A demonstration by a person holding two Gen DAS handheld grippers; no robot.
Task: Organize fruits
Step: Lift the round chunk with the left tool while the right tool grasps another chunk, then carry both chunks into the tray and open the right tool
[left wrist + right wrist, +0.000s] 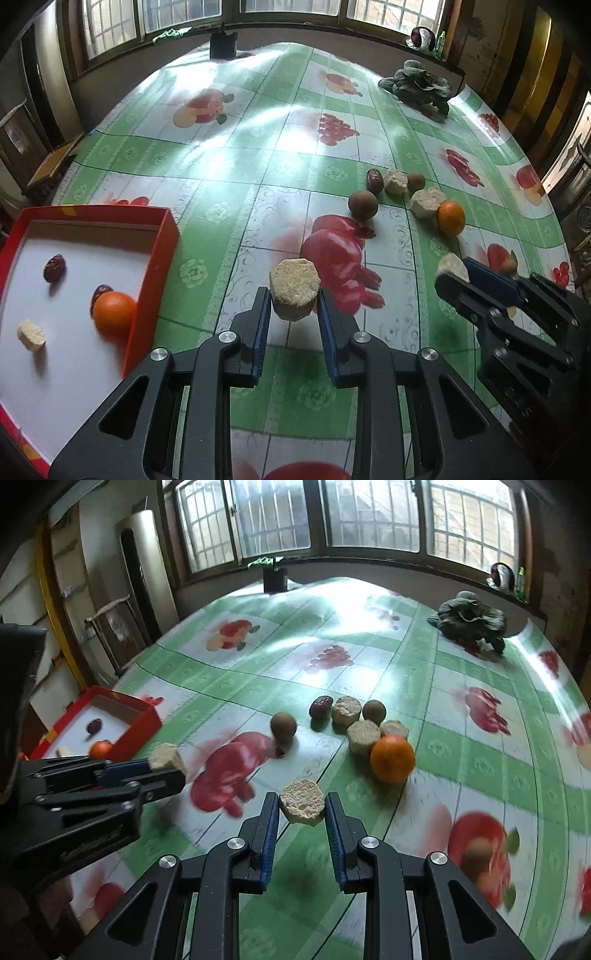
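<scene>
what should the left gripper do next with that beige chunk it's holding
Probably swing left over the red box and release. The left gripper holds a beige chunk above the tablecloth, and the box already holds a similar chunk.

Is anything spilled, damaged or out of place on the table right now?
Nothing looks spilled or broken. The left gripper and right gripper each hold a beige cake. One small brown fruit lies apart from the main cluster, near the right gripper. A dark leafy bundle sits at the far corner, away from the fruit.
</scene>
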